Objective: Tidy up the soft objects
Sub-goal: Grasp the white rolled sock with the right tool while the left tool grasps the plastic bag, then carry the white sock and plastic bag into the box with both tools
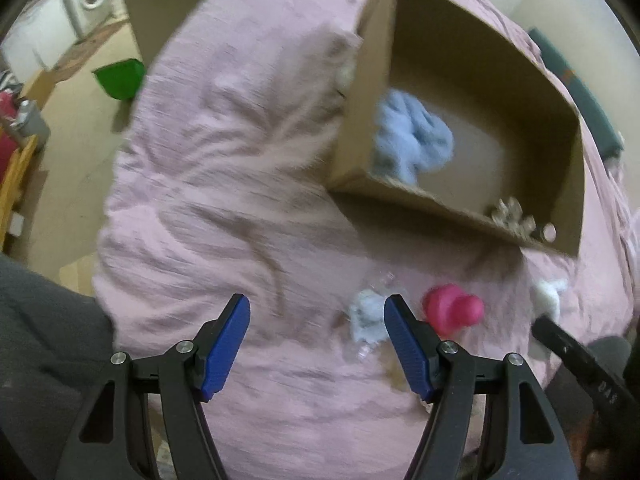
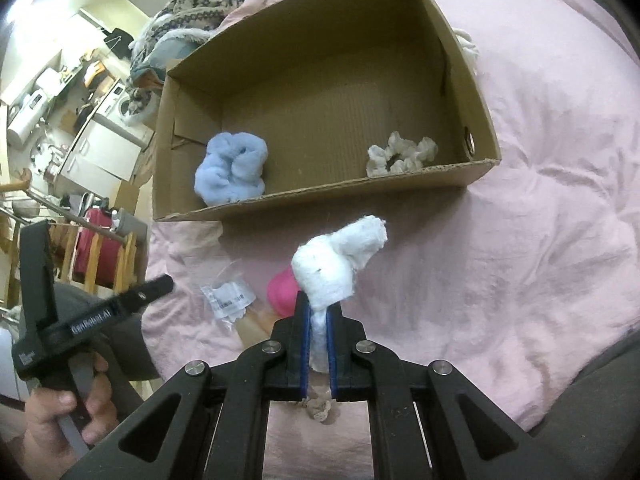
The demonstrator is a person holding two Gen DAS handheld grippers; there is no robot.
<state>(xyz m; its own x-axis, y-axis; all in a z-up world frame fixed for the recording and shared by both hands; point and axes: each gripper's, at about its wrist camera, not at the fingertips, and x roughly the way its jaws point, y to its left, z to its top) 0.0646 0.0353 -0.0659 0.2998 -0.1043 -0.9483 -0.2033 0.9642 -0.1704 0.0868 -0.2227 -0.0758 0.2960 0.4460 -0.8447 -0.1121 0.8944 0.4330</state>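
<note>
Two wrist fisheyes, both looking down over the pink bedspread (image 1: 240,200)

My left view sits near the bedspread's left edge, facing the cardboard box (image 1: 360,128) obliquely; my right view faces the box (image 2: 320,196) squarely from closer; both share the box, the blue plush (image 1: 412,132) (image 2: 232,172) and the pink toy (image 1: 452,308) (image 2: 282,292).

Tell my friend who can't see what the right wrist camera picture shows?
The right gripper is shut on a fluffy white sock, held above a pink bedcover. Just ahead sits an open cardboard box holding a fuzzy blue sock and a cream scrunchie.
</note>
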